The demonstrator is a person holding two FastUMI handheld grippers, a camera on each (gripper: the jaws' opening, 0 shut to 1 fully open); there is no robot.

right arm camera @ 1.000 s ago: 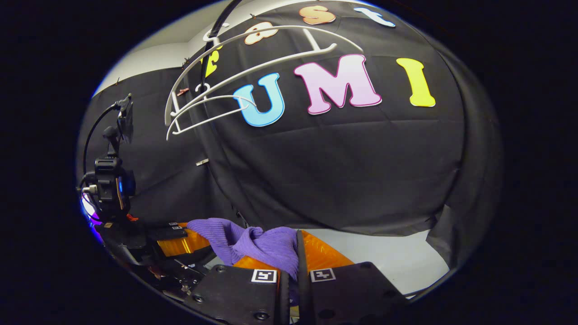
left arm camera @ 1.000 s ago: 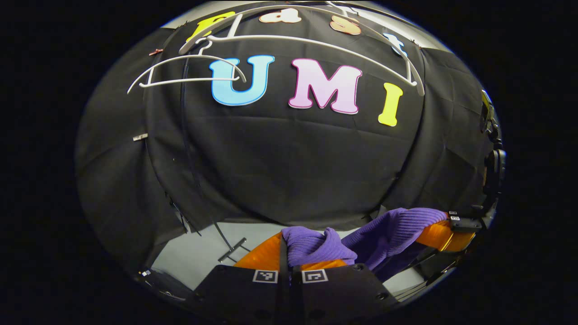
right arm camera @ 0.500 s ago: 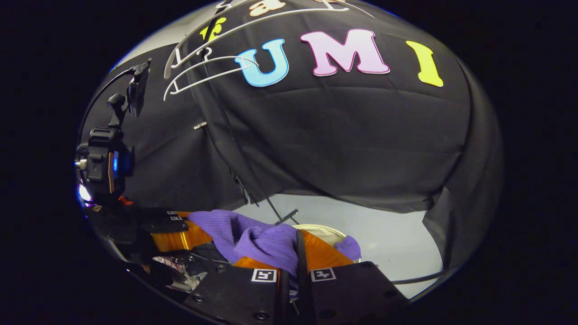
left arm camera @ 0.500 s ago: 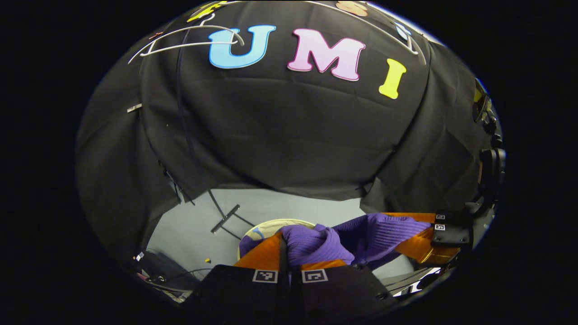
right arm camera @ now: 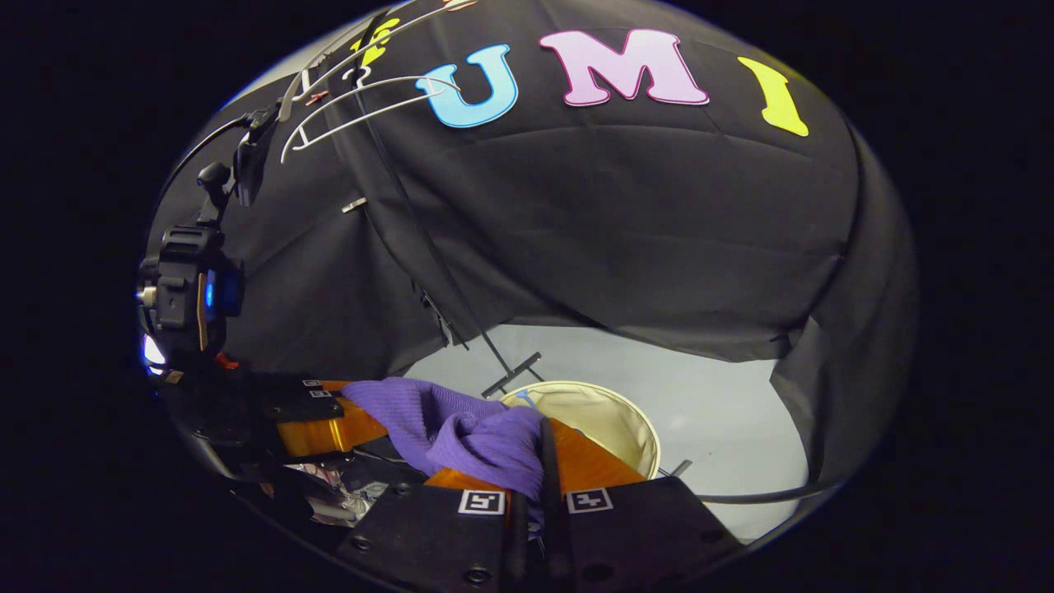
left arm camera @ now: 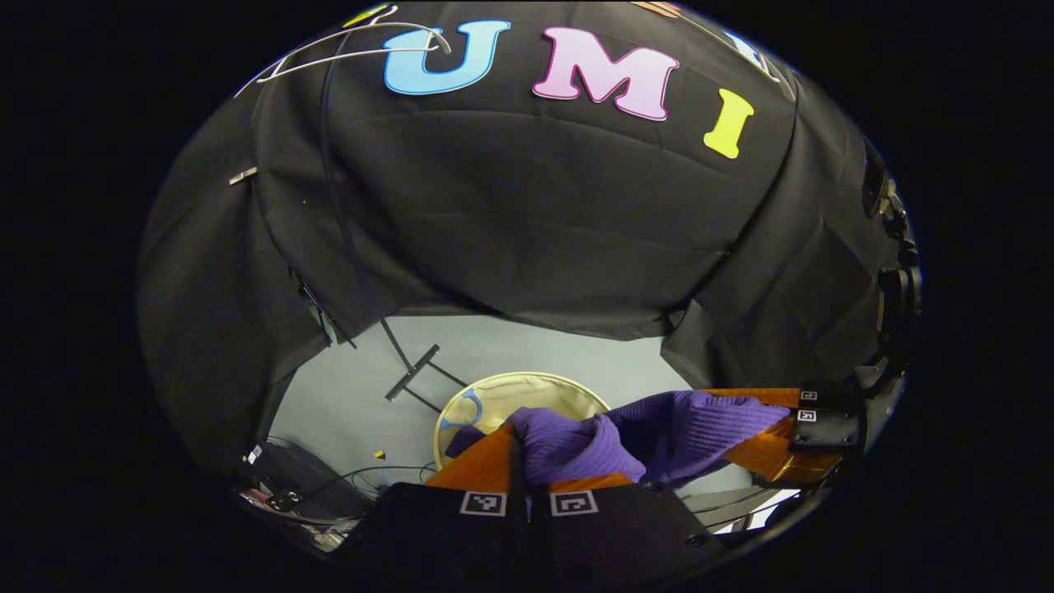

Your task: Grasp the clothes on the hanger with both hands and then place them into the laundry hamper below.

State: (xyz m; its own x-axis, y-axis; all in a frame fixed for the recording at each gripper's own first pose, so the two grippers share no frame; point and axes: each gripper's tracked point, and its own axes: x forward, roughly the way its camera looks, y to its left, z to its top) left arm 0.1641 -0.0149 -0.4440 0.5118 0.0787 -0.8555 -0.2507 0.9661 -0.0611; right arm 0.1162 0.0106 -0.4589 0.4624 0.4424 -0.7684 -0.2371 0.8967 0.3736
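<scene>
A purple knitted garment [left arm camera: 659, 428] hangs stretched between my two grippers. My left gripper [left arm camera: 527, 461] is shut on one bunched end of it. My right gripper [right arm camera: 539, 457] is shut on the other end of the garment [right arm camera: 461, 428]. In the left gripper view the right gripper [left arm camera: 790, 424] shows at the right edge. In the right gripper view the left gripper [right arm camera: 329, 420] shows at the left. A round cream laundry hamper [left arm camera: 519, 395] stands open on the grey floor below the garment, its rim [right arm camera: 634, 420] partly hidden by cloth and fingers. Bare white hangers [right arm camera: 362, 107] hang high up.
A black rack pole [left arm camera: 346, 239] runs down to a foot bar [left arm camera: 412, 372] on the grey floor beside the hamper. Cables and clutter [left arm camera: 305, 494] lie at the floor's left edge. A black cable [right arm camera: 741, 497] crosses the floor at the right.
Both grippers have come down with the garment still held. The hangers have slid to the top edge and the hamper has come into sight below.
</scene>
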